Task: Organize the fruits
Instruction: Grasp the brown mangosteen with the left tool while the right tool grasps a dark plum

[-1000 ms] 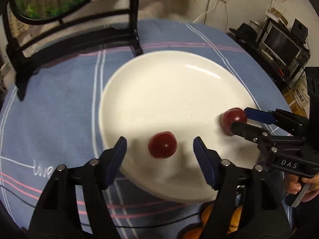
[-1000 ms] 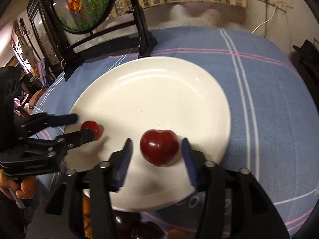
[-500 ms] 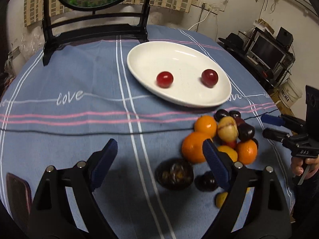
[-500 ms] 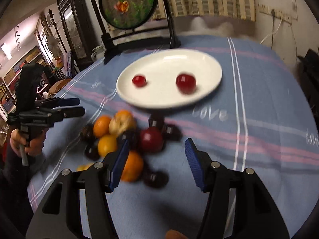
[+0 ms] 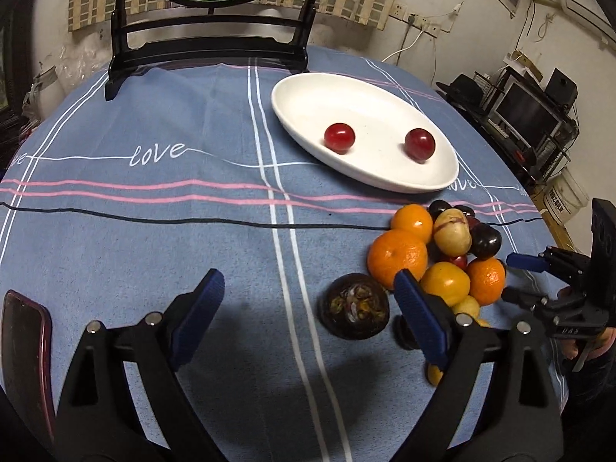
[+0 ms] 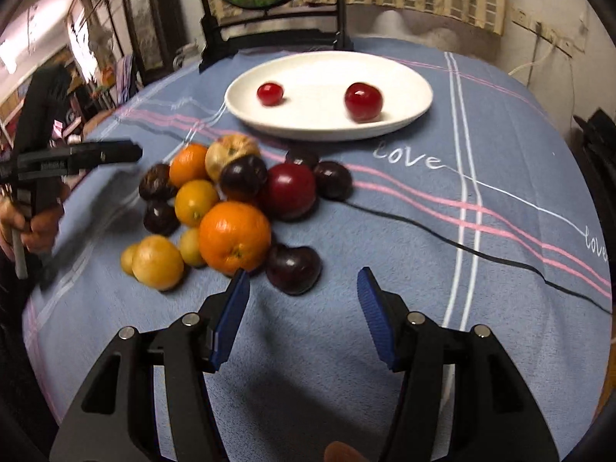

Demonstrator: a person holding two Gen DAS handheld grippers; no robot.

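A white plate (image 5: 365, 107) (image 6: 327, 73) at the far side of the blue cloth holds two red fruits (image 5: 339, 137) (image 5: 419, 144), lying apart. Nearer lies a pile of fruit: oranges (image 5: 397, 256) (image 6: 235, 236), dark plums (image 6: 293, 269), a red plum (image 6: 290, 190). My left gripper (image 5: 308, 281) hangs over the cloth left of the pile, its jaws opening and gripping nothing. A dark round fruit (image 5: 354, 312) lies on the cloth just inside its right finger. My right gripper (image 6: 303, 281) is open and empty, with a dark plum just ahead of its fingertips.
A black stand (image 5: 208, 46) with a round painted panel rises behind the plate. A thin black cord (image 5: 154, 218) crosses the cloth between plate and pile. A red-edged phone (image 5: 23, 346) lies at the near left. Shelves with a monitor (image 5: 527, 111) stand beyond the table's right edge.
Both grippers have pulled back from the plate towards the near side, each leaving its red fruit on it. The left jaws stand wider. The fruit pile has come into view.
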